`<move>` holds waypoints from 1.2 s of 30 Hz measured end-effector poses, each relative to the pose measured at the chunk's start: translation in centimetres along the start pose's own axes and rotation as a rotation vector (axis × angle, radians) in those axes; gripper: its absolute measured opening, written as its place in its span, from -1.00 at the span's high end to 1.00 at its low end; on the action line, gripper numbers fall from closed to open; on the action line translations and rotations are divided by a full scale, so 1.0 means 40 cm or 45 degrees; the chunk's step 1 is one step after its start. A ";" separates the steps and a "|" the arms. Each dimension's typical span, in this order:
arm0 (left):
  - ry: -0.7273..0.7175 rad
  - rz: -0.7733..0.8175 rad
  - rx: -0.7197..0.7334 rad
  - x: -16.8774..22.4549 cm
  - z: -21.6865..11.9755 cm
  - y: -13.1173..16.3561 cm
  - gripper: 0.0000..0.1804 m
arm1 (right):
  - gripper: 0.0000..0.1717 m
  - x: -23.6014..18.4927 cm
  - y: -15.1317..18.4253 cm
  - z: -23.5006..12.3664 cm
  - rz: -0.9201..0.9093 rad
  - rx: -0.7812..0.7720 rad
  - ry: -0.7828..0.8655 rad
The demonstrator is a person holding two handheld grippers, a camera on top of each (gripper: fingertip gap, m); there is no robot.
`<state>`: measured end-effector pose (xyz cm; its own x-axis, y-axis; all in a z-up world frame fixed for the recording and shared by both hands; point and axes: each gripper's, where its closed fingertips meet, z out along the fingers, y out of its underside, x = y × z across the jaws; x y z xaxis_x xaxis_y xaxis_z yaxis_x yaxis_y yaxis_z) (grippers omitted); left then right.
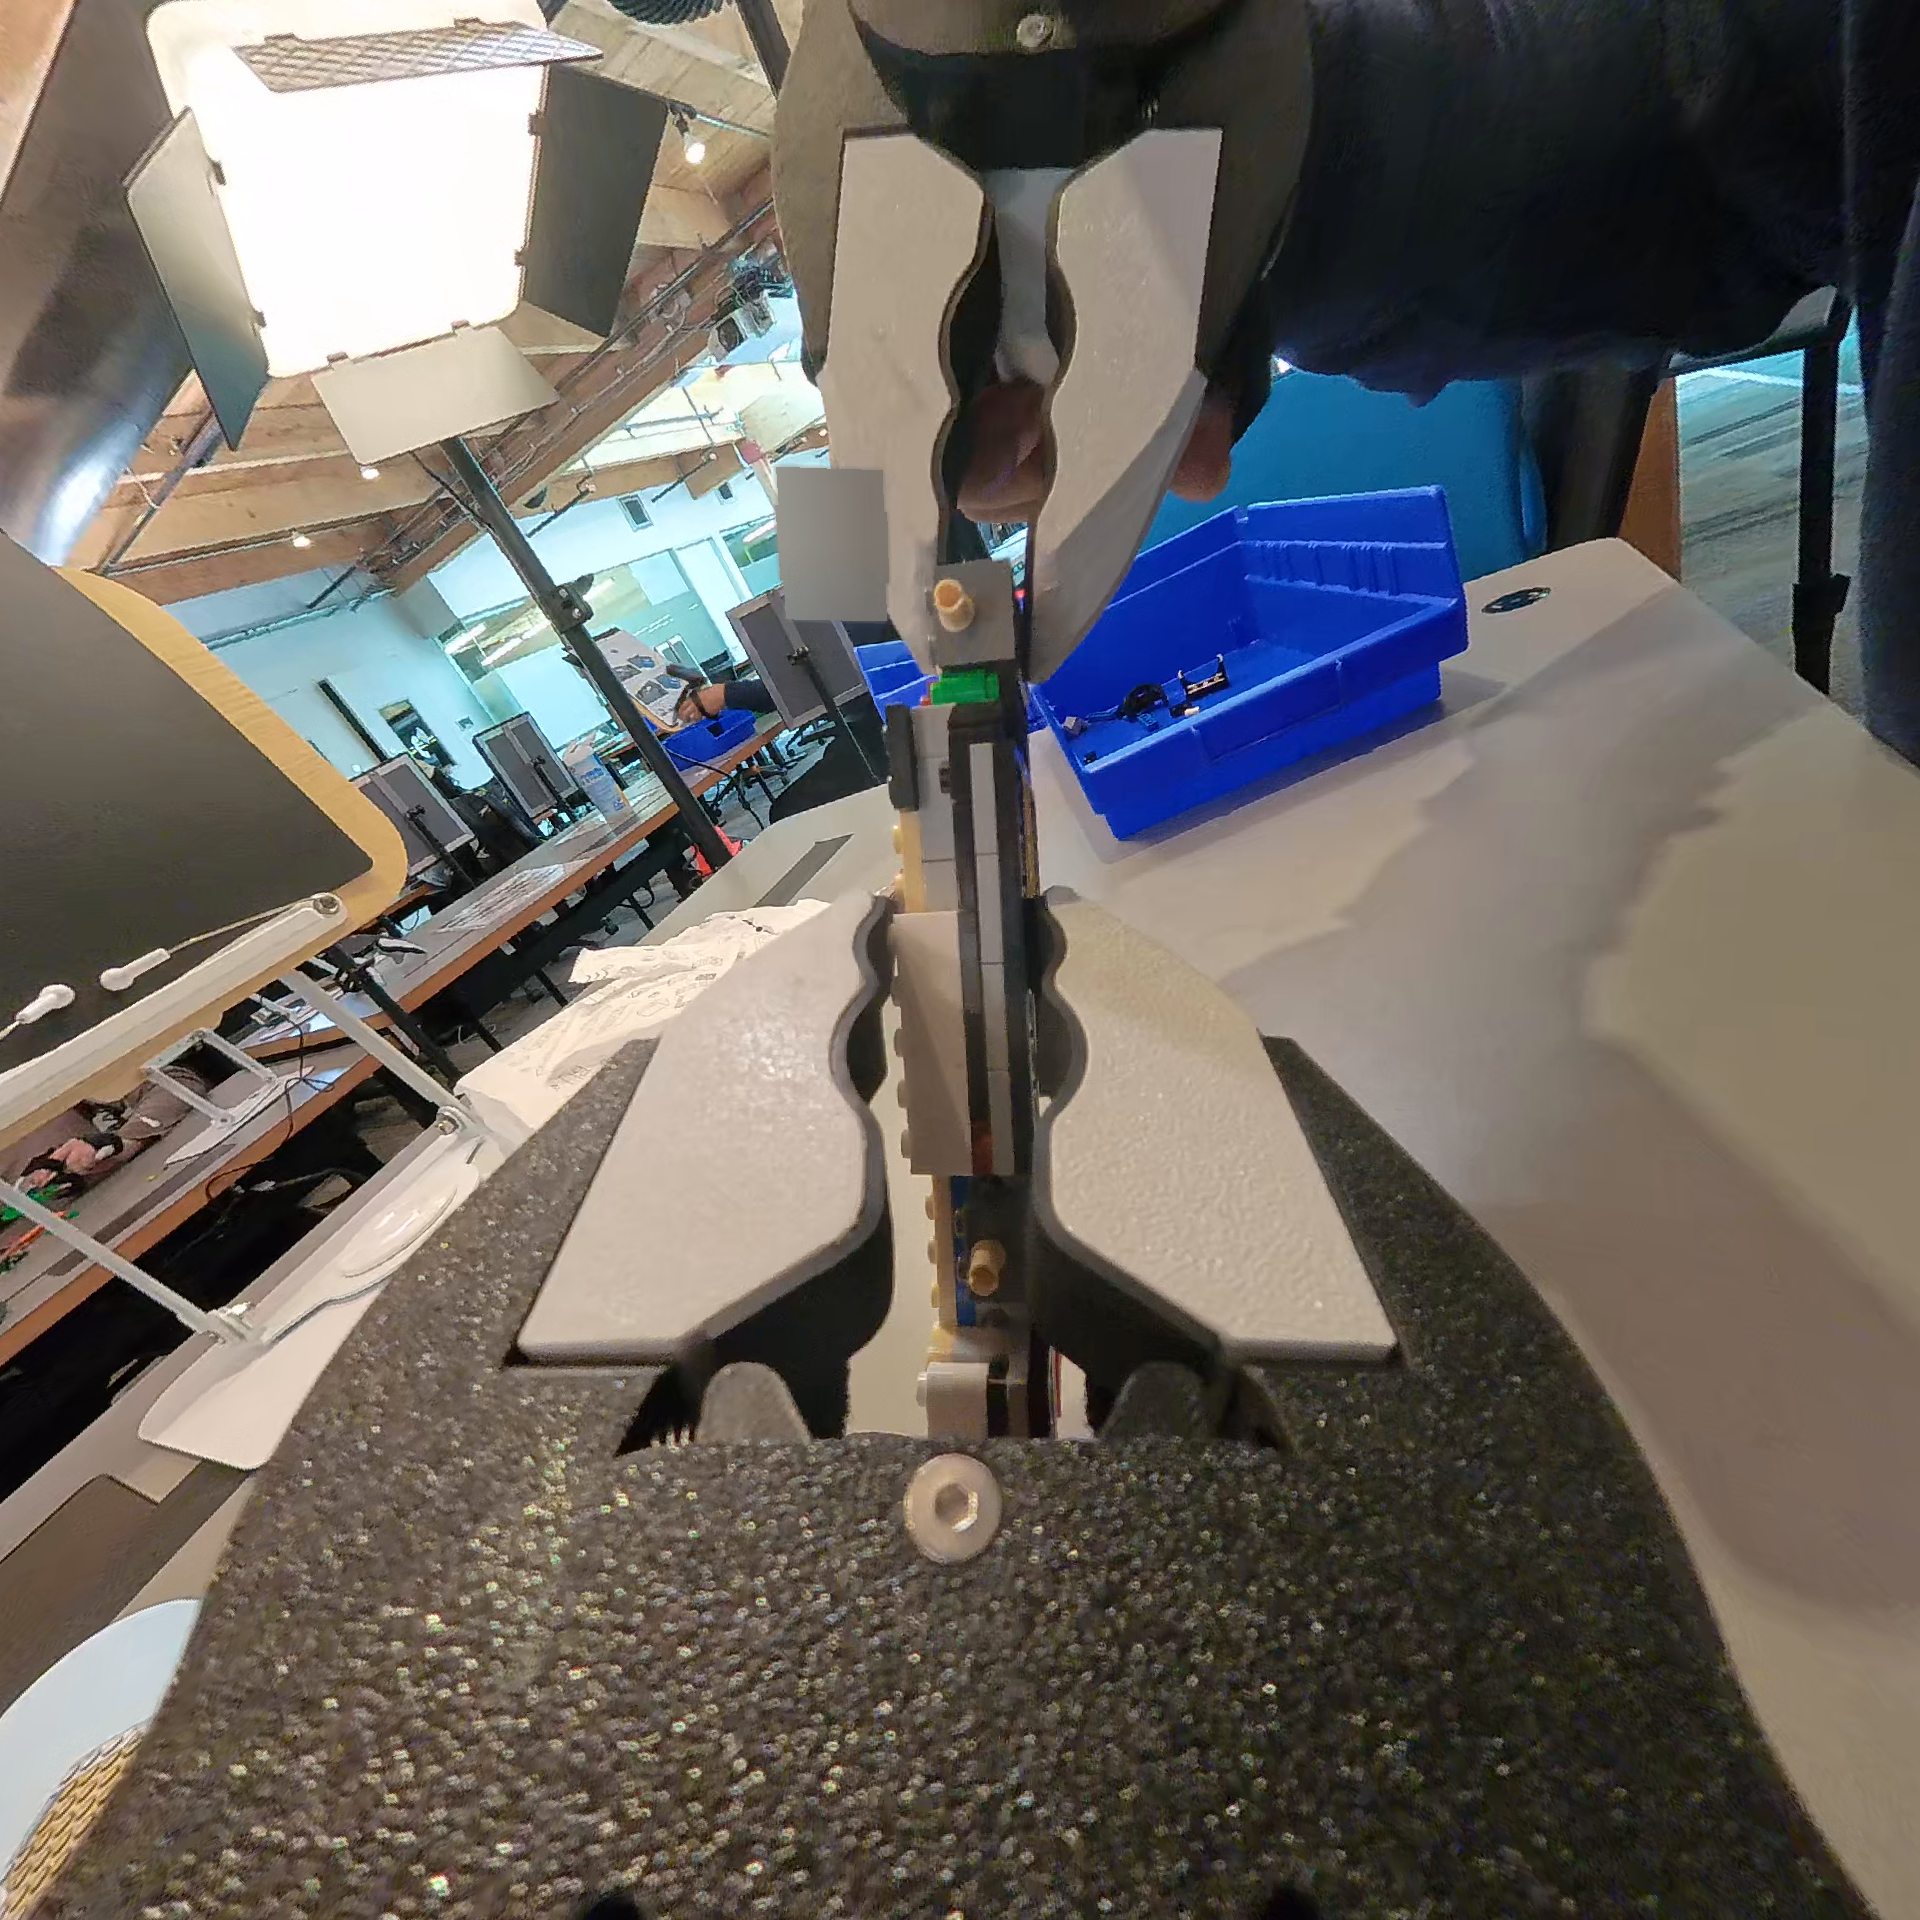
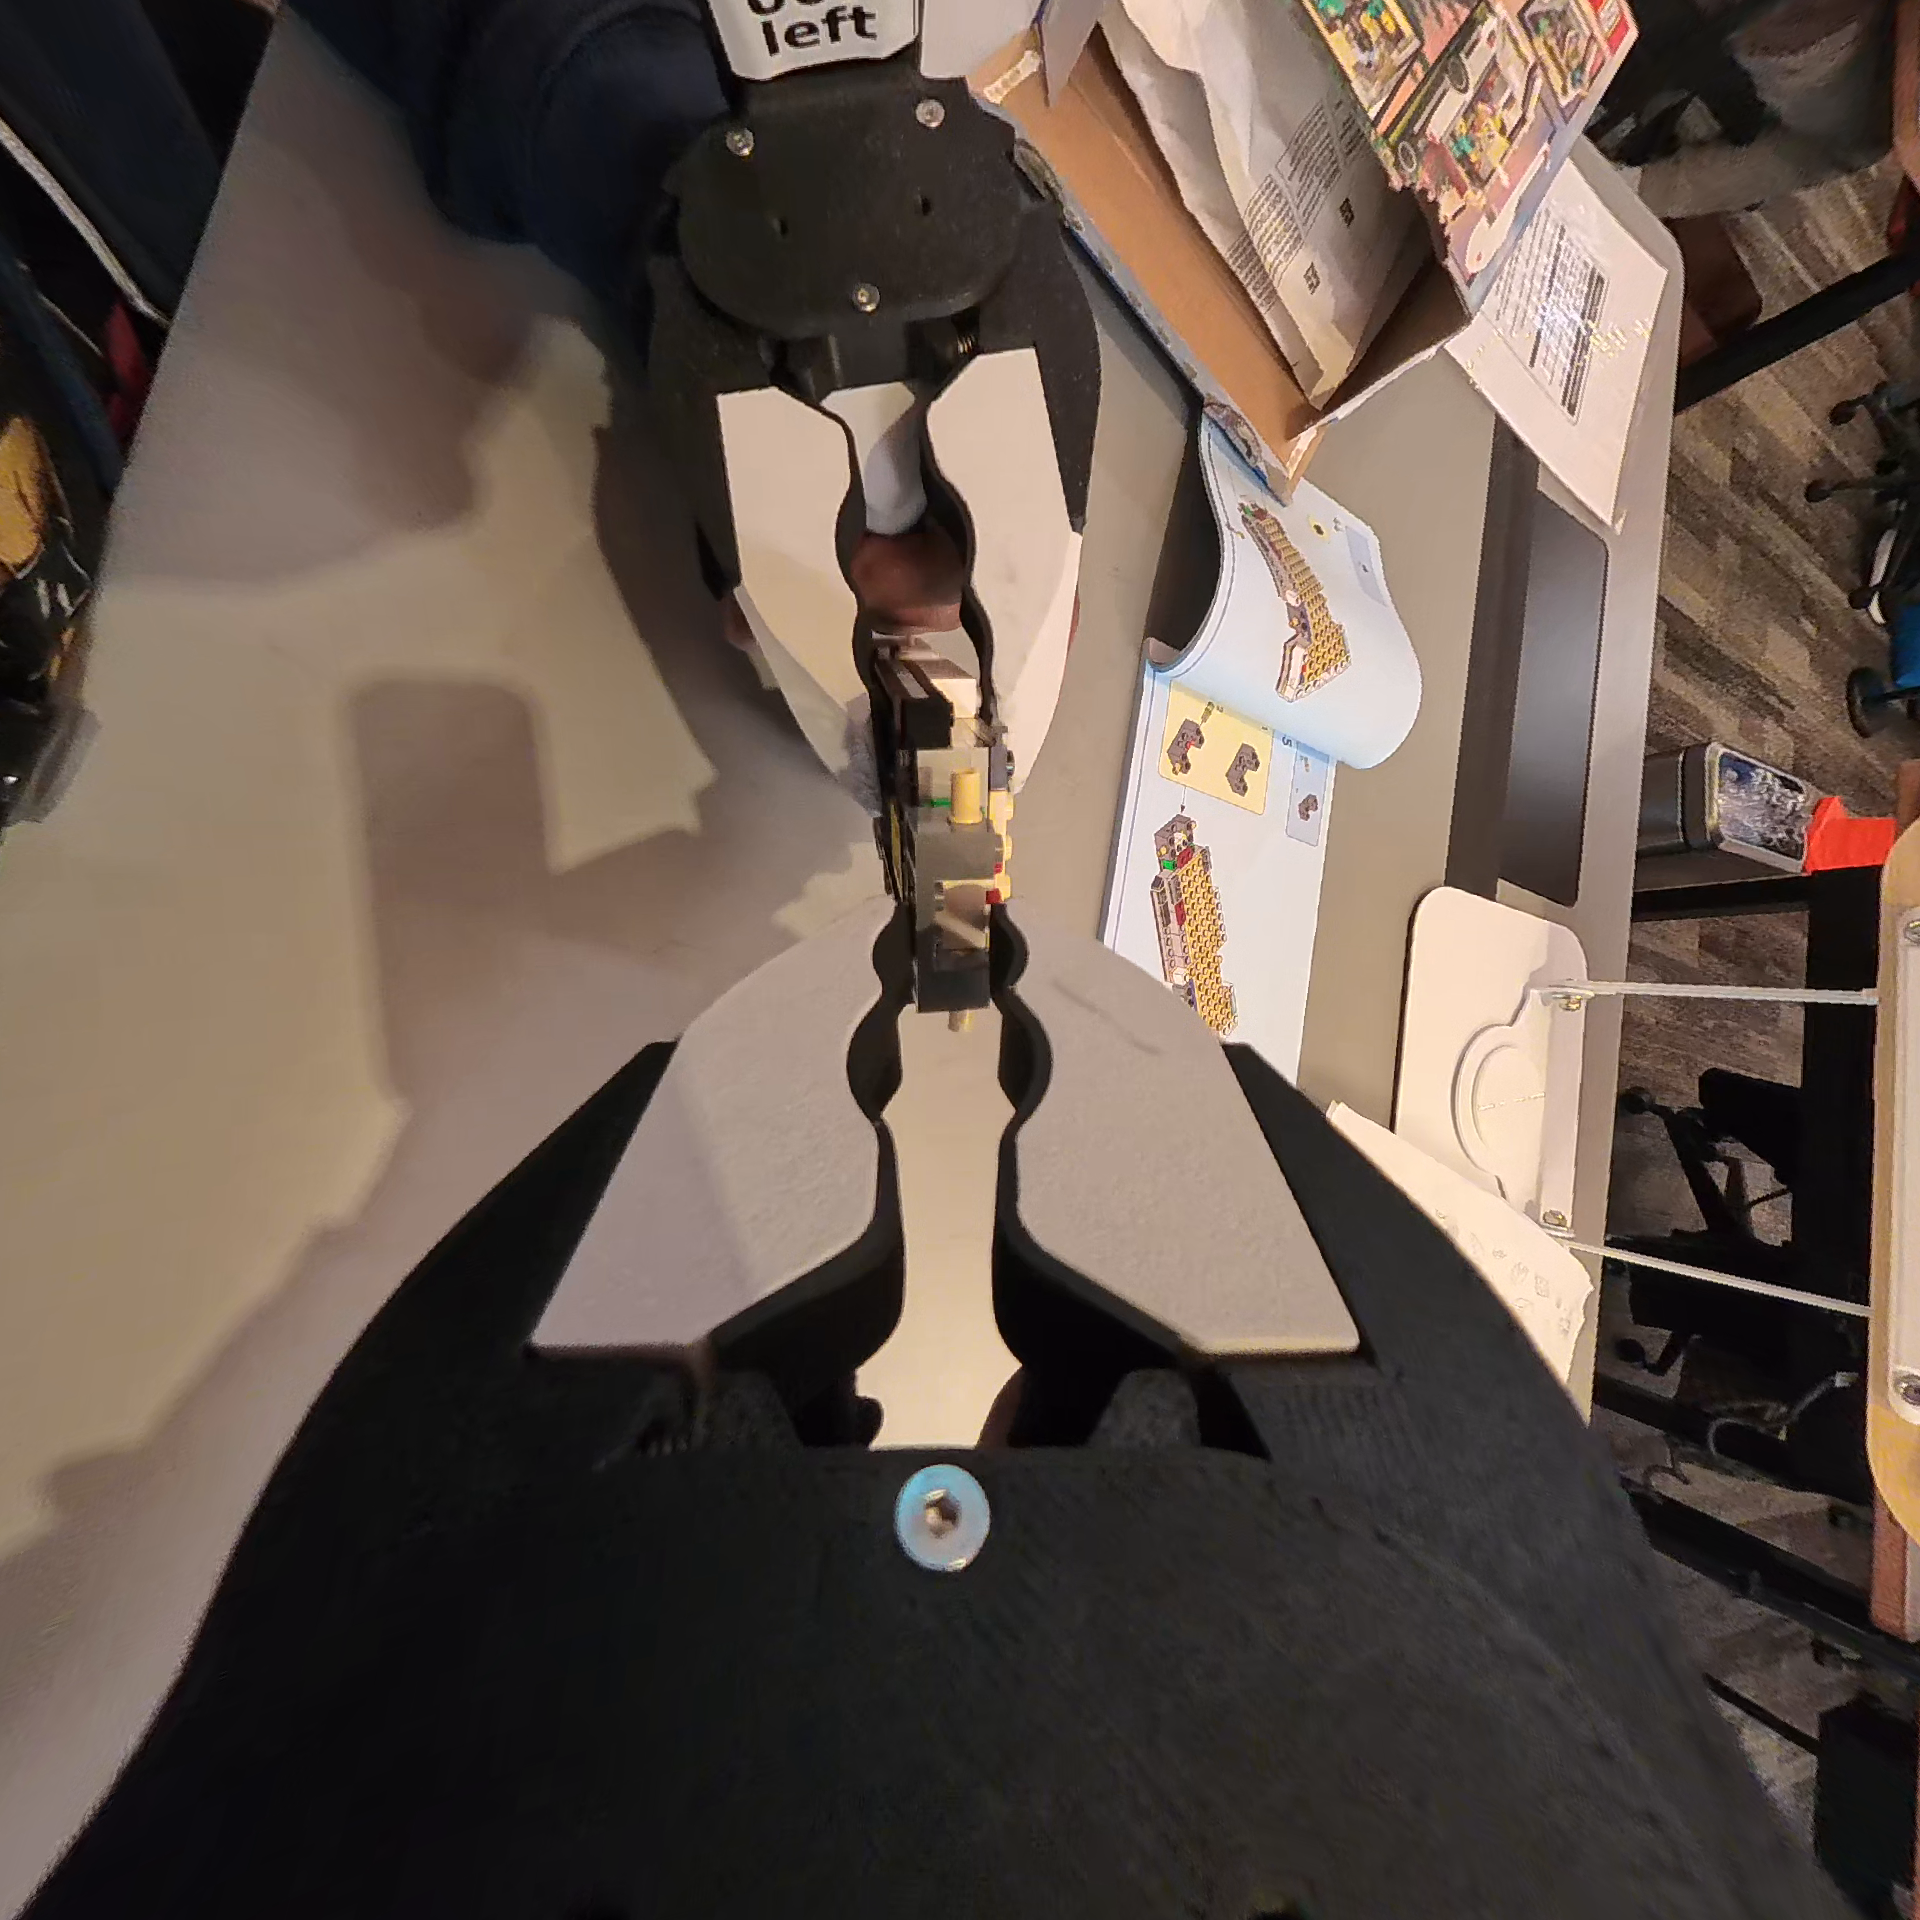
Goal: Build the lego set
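Note:
My left gripper (image 1: 961, 935) is shut on a long brick assembly (image 1: 966, 831) of grey, black and tan bricks, which stands on edge between the pads and reaches forward past the fingertips. A green brick (image 1: 966, 688) sits at its far end. My right gripper (image 1: 977, 623) comes down from above and is shut on a small grey brick piece (image 1: 971, 618) with a tan peg, right against that far end. In the right wrist view my right gripper (image 2: 948, 935) grips the grey piece (image 2: 951, 914), with the assembly (image 2: 935, 769) and my left gripper (image 2: 920, 665) beyond it.
A blue bin (image 1: 1299, 665) with a few small parts stands on the white table (image 1: 1455, 935) to the right. An open instruction booklet (image 2: 1226, 831) and a cardboard box (image 2: 1195, 260) lie on the table. A bright studio light (image 1: 364, 187) stands at the left, and crumpled paper (image 1: 644, 997) lies below it. One gripper's finger ends stand about 4 cm off the other's.

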<state>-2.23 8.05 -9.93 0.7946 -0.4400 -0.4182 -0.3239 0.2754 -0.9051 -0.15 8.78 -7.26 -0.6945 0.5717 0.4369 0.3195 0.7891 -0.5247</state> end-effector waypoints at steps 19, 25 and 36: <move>0.013 0.060 -0.031 0.009 0.004 0.004 0.73 | 0.80 -0.010 0.005 0.001 -0.064 -0.016 -0.024; 0.020 0.074 -0.050 0.012 0.004 0.006 0.73 | 0.84 -0.022 0.003 0.001 -0.069 0.004 -0.053; -0.045 0.390 -0.410 -0.029 0.011 0.096 0.72 | 0.57 0.006 0.114 0.017 0.074 -0.159 0.169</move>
<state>-4.16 10.00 -12.89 0.6524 -0.3483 -0.6731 -0.6861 0.1058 -0.7198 0.71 12.36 -10.04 -0.5841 0.6354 0.5050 0.4401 0.7708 -0.4607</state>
